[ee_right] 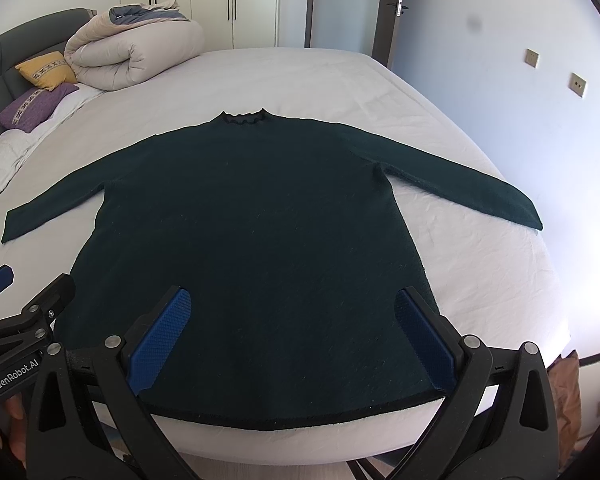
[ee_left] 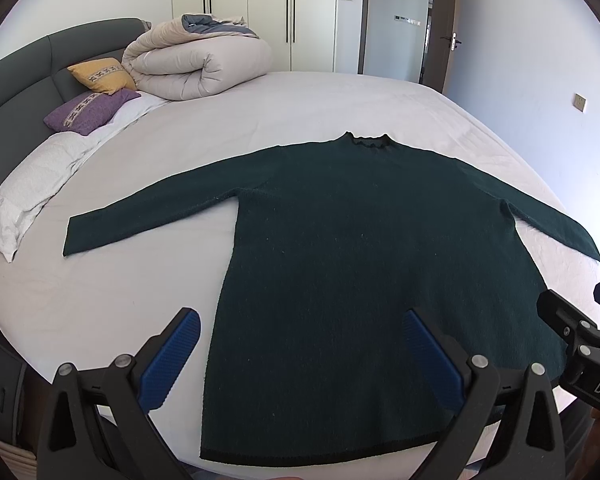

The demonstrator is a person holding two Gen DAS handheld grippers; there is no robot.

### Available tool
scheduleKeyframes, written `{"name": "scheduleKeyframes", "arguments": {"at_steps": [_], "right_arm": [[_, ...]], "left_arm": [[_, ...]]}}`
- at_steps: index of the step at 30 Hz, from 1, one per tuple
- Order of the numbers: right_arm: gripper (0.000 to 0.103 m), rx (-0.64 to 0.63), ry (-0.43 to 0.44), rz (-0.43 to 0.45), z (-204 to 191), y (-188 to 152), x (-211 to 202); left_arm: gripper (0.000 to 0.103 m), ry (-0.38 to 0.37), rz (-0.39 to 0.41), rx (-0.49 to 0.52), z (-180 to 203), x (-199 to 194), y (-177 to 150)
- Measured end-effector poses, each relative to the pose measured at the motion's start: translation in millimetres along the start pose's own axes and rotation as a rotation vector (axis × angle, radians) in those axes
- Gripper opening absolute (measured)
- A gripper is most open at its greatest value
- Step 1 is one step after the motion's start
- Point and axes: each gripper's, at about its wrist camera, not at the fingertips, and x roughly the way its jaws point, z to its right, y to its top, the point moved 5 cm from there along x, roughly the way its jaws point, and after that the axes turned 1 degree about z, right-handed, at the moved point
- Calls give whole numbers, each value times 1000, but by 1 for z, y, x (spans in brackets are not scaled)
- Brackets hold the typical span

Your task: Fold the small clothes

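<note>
White bed (ee_left: 100, 304) bears flat dark-green sweater (ee_left: 340, 248), sleeves spread; both hand-held grippers (ee_left: 300, 356) (ee_right: 292, 336) released.

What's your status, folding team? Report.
Left gripper open, right gripper open, both empty. Sweater flat on bed, sleeves spread, unfolded. Nothing obstructing.

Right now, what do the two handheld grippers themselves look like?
Both match: the left gripper and right gripper are black frames with round silver pivot bolts, and their jaws carry blue textured pads. White lettering reading GenRobot.AI marks the side of the left one in the right wrist view.
</note>
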Motion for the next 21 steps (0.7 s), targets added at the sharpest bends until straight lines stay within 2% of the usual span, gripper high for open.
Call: {"name": "scheduleKeyframes", "arguments": {"at_steps": [21], "right_arm": [[103, -3, 0, -3, -4, -5, 1]], "left_arm": [[103, -1, -8, 0, 0, 3, -5]]}}
